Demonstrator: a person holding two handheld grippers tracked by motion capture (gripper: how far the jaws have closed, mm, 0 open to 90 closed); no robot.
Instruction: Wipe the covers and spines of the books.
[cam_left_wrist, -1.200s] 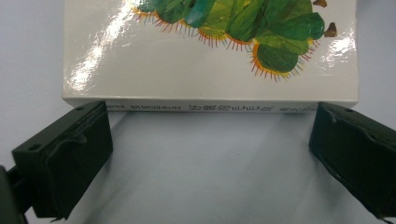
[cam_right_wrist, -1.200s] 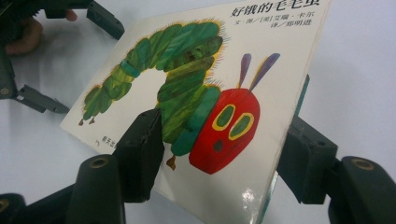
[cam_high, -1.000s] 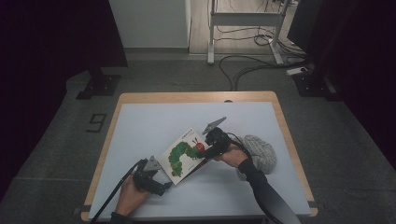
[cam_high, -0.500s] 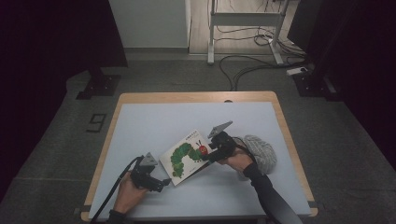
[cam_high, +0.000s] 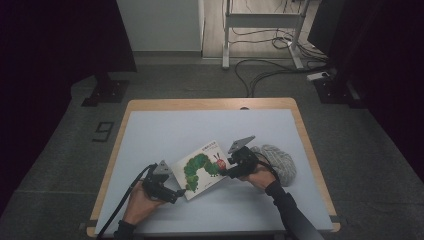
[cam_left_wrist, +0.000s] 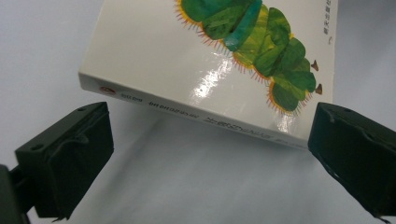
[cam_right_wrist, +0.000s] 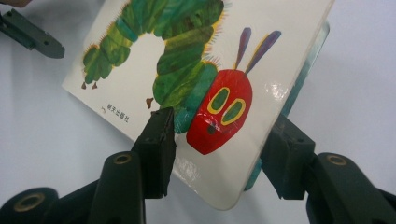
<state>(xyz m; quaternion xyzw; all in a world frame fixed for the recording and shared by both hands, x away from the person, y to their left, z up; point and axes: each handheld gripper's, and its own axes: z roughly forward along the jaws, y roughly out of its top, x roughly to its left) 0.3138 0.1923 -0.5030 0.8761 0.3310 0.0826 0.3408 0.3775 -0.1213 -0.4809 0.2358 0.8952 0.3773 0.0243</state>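
The right tongs (cam_high: 226, 172) had just been closing on the book (cam_high: 202, 169), one jaw on the cover, the other behind its raised edge. The left tongs (cam_high: 179, 192) gaped at its spine, at seven o'clock. The white cover bore a green caterpillar, red-faced. Its title was too small to read. A grey cloth (cam_high: 278, 161) lay partly behind the right hand (cam_high: 258, 176).

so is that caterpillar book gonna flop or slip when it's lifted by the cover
The book looks like a stiff board book, so it probably won't flop. Its glossy cover shows glare, so it may slip. The right hand-held gripper, jaws just closing, straddles the front cover, which could swing open.
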